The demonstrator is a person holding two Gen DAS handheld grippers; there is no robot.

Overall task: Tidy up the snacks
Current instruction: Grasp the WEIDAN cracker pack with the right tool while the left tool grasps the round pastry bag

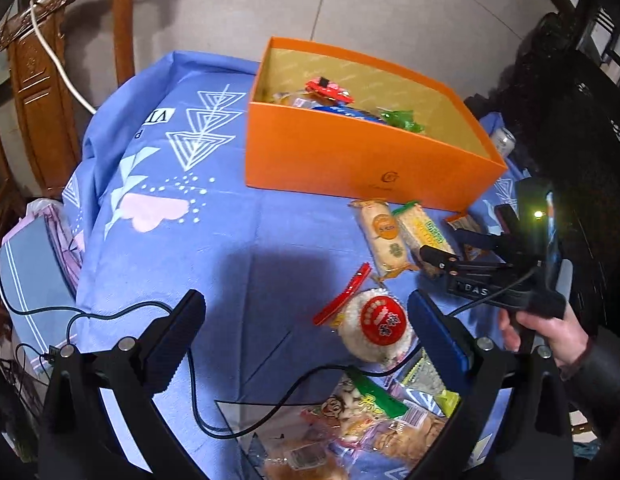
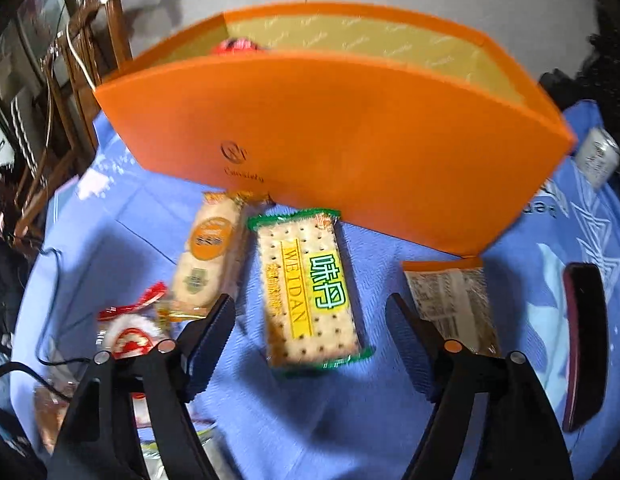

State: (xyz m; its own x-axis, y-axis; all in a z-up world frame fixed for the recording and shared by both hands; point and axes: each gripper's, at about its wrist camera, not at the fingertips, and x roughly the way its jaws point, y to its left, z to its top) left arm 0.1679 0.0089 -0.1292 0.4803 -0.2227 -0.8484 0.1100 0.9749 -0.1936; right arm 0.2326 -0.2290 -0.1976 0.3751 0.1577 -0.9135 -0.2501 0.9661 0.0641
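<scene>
The green-edged cracker pack, printed WEIDAN in yellow, lies flat on the blue cloth just in front of the orange box, between an orange-labelled biscuit pack and a brown-topped packet. The right gripper straddles its near end, jaws wide, pads not touching it. The left gripper is spread wide beside a round red-labelled rice cake, holding nothing. Bare cloth lies open to the left of the box
</scene>
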